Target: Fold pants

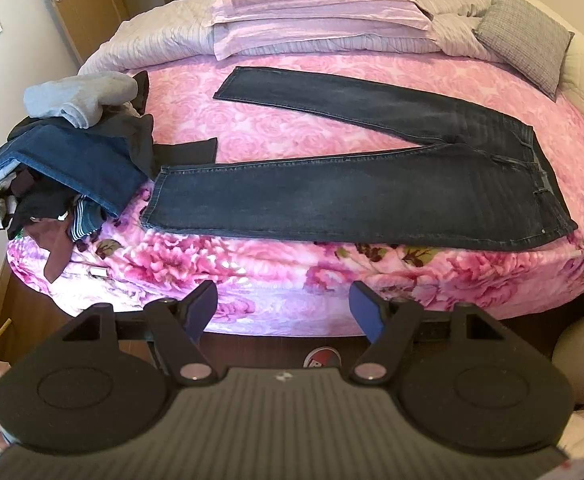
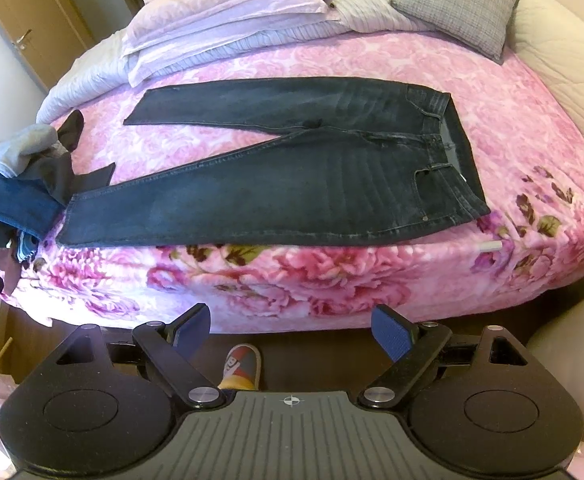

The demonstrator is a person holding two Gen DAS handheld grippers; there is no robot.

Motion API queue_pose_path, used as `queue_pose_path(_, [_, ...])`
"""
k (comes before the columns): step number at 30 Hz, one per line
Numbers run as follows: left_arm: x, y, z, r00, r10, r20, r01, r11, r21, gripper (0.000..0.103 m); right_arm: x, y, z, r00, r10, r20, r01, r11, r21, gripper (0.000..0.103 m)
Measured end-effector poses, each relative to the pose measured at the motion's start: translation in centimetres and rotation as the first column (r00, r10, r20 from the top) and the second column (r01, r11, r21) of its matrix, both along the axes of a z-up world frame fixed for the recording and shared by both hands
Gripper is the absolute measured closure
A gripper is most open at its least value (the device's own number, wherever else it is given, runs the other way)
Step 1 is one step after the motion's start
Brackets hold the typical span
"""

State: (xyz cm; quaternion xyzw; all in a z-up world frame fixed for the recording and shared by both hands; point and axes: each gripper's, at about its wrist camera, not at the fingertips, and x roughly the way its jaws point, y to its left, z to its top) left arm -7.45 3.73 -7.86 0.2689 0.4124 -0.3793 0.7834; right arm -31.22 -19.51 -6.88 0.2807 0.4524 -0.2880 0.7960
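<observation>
— Two legs spread in a V: in the left wrist view, the dark blue denim pants [image 1: 371, 184] lie flat on the pink floral bedspread [image 1: 292, 276], beside a heap of mixed clothes [image 1: 72, 160]. The left gripper [image 1: 284, 304] gapes wide, holding nothing.

— Right wrist view: same pants [image 2: 292, 184], waistband rightward. The right gripper [image 2: 292, 328] is wide too, nothing held, above a slippered foot [image 2: 242, 364].

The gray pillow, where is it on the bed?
The gray pillow sits at the far right corner of the bed in both views, right of the stacked lilac pillows.
</observation>
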Motion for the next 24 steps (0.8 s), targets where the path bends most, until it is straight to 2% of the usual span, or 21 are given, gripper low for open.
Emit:
queue_pose_path(16, [-0.2,-1.2,0.0,1.000,0.000,0.004,0.000,1.000,0.001,0.034,0.1,-1.0,-0.3,1.000,-0.002,0.002,0.002,1.000,0.004,0.018])
queue_pose_path(24, [2.2,-2.9,-1.0,1.000,0.003,-0.017,-0.003,1.000,0.022,0.034,1.4,-3.0,-0.8,0.999,-0.035,-0.010,0.035,0.999,0.015,0.018])
